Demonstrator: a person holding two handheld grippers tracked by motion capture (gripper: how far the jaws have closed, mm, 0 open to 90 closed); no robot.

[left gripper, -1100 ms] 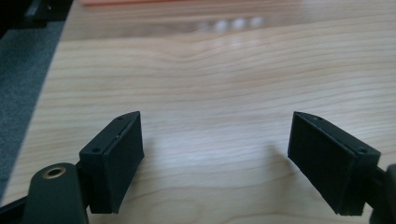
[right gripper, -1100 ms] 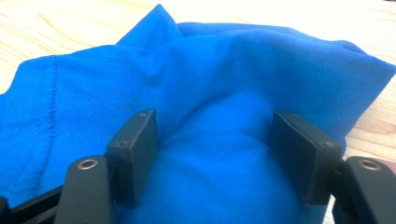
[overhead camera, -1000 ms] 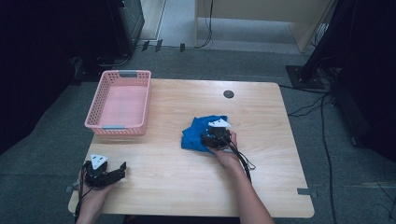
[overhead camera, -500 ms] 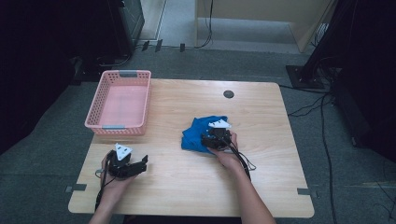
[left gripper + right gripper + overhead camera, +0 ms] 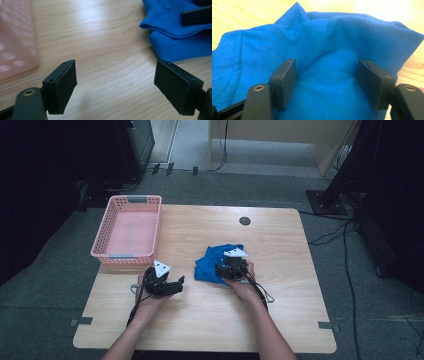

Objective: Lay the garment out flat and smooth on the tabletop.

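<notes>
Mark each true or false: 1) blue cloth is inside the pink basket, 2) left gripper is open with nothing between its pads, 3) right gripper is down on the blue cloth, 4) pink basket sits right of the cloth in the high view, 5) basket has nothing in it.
1. False. The blue cloth lies bunched on the table, outside the pink basket.
2. True. The left gripper has its jaws wide apart over bare wood.
3. True. The right gripper has cloth bulging between its jaws; whether the pads press it cannot be told.
4. False. The basket sits left of the cloth, at the table's far left corner.
5. True.
</notes>
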